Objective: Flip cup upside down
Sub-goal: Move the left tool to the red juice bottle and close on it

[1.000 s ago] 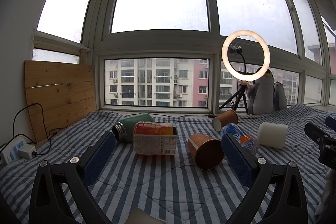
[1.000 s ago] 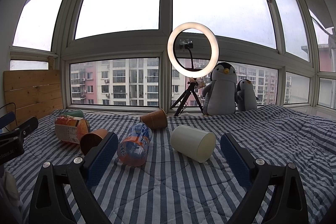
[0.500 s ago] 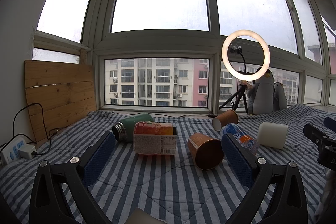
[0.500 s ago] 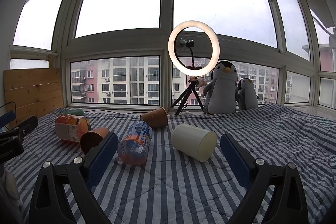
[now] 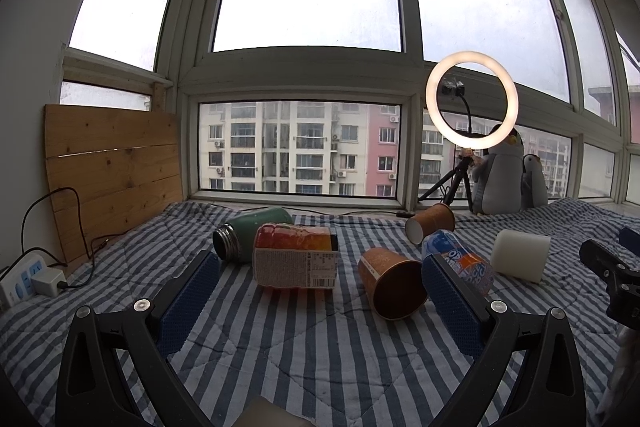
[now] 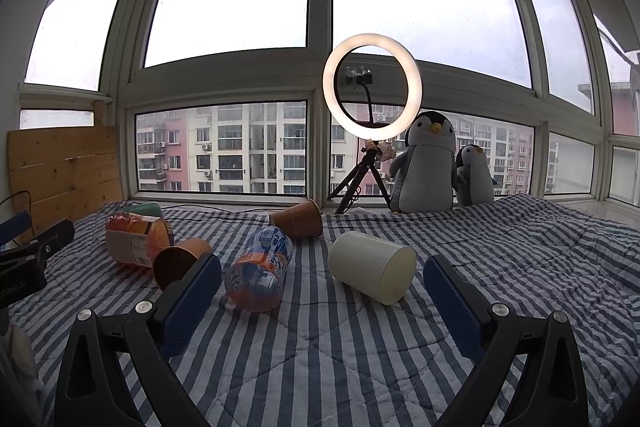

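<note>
Both tongs, left and right, gape empty above the bed where a white cup lies sideways.

Bare striped quilt lies open before the white cup; a soda bottle crowds its left, seemingly just apart, while the blanket to its right stays clear toward the penguins.
</note>
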